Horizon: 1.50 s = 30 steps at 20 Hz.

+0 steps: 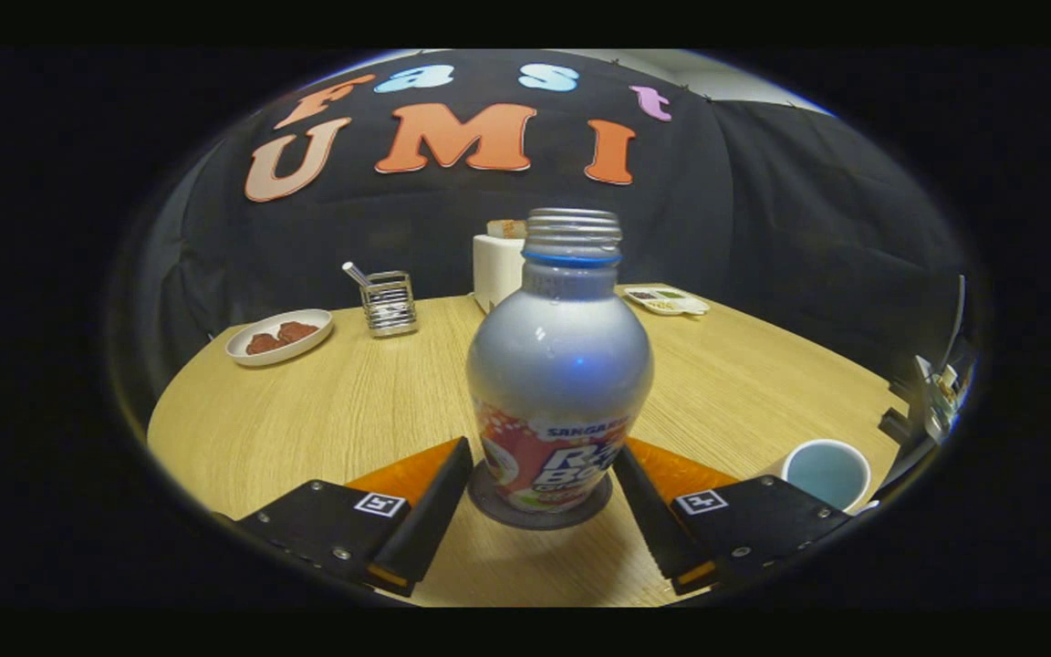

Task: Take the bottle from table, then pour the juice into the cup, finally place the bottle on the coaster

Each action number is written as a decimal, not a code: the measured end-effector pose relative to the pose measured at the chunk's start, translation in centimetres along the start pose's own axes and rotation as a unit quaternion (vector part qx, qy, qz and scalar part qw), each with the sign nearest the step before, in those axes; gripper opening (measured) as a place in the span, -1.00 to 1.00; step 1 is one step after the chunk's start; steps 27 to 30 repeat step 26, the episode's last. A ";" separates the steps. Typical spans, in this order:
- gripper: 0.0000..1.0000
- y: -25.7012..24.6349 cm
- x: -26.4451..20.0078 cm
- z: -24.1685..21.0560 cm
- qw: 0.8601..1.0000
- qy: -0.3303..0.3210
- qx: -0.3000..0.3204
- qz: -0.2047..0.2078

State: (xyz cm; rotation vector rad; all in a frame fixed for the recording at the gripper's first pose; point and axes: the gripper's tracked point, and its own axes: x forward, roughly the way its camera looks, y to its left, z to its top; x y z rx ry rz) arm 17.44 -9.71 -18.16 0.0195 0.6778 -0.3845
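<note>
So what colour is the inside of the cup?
Pale blue inside, white outside, seen in the gripper view: the cup sits just right of the open gripper, whose jaws flank the bottle.

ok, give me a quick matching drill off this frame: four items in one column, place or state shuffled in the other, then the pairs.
Items:
1. bottle
2. cup
3. plate
4. gripper

Place or state:
A. far across the table, beside the wire utensil holder, with reddish-brown food on it
B. open, a finger on each side of the bottle's base
C. upright on the dark coaster, cap off
D. just past the right finger, a pale blue inside

Pairs: 1-C, 2-D, 3-A, 4-B
</note>
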 end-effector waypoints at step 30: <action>0.94 10.0 -26.1 5.0 0.963 -0.198 -0.044 0.179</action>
